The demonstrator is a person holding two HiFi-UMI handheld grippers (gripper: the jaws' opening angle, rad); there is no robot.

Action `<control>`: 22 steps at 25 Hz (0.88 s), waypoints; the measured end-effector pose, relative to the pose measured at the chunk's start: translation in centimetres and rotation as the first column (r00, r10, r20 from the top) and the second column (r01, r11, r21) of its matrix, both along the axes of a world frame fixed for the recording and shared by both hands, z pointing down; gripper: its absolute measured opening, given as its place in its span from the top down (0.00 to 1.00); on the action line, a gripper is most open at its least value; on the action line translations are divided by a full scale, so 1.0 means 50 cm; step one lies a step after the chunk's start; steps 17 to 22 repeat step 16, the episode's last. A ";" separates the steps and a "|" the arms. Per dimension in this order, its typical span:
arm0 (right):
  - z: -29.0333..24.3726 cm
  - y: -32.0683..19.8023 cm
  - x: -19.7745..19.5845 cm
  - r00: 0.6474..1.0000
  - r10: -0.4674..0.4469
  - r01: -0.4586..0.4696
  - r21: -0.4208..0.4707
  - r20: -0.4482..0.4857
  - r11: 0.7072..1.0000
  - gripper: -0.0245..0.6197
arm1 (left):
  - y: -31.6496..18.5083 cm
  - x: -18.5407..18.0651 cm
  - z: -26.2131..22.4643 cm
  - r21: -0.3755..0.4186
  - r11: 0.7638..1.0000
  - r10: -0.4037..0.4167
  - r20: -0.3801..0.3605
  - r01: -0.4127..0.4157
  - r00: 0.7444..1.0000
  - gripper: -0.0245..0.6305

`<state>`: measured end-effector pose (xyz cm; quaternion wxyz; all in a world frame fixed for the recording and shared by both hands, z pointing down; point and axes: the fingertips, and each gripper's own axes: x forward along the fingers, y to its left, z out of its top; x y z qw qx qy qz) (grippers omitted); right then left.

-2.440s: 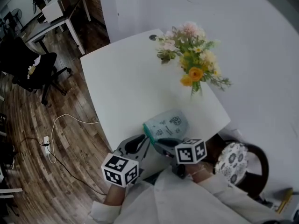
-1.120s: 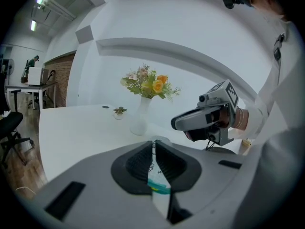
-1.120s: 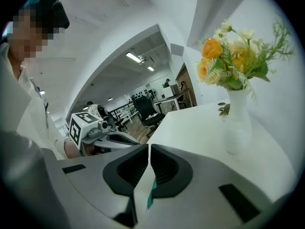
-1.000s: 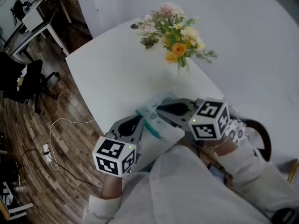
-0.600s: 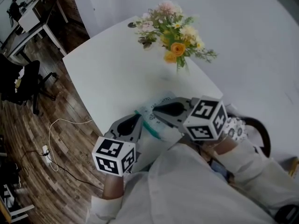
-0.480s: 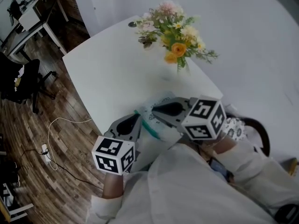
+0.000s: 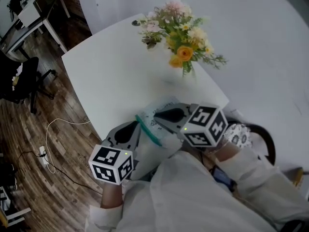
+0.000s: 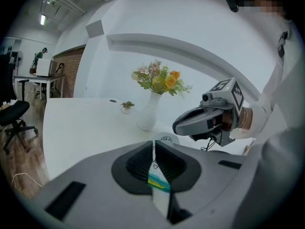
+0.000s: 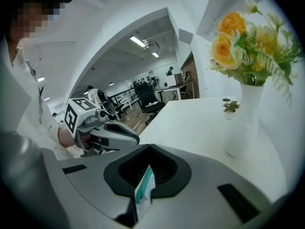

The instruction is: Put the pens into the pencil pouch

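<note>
The pencil pouch (image 7: 161, 118), pale with a teal zip edge and small printed figures, sits at the near edge of the white table (image 7: 111, 76). My left gripper (image 7: 133, 129) is shut on its left edge; a thin strip of pouch (image 8: 156, 175) is pinched between the pads. My right gripper (image 7: 158, 115) is shut on the other side, with a fold of the pouch (image 9: 144, 187) between its pads. Each gripper shows in the other's view: the right gripper (image 8: 198, 121) and the left gripper (image 9: 114, 135). No pen shows in any view.
A white vase of yellow and pink flowers (image 7: 186, 52) stands at the table's far side, with a tiny potted plant (image 7: 136, 22) near the far corner. A patterned chair (image 7: 244, 137) is at my right. A cable (image 7: 53, 129) lies on the wood floor at left.
The right gripper has come forward from near my body onto the pouch. Over the last second both grippers keep their hold and barely shift.
</note>
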<state>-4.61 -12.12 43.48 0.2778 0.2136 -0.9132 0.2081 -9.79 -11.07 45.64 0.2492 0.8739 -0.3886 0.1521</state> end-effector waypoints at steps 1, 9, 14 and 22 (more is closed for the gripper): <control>0.002 -0.001 0.001 1.000 0.003 -0.003 0.001 -0.003 1.000 0.95 | -0.001 0.002 0.002 -0.002 1.000 0.001 -0.002 -0.001 1.000 0.93; -0.003 -0.002 0.007 0.999 0.023 -0.021 0.048 -0.022 0.999 0.95 | -0.012 0.004 0.002 -0.007 1.000 -0.009 -0.005 0.009 1.000 0.94; -0.015 -0.002 -0.006 1.000 0.008 -0.007 0.071 -0.018 0.997 0.95 | -0.008 -0.001 0.009 -0.018 1.000 -0.012 0.001 0.012 1.000 0.94; -0.017 -0.001 -0.010 1.000 0.000 0.002 0.078 -0.017 0.997 0.95 | -0.008 -0.001 0.012 -0.020 1.000 -0.012 0.000 0.012 1.000 0.94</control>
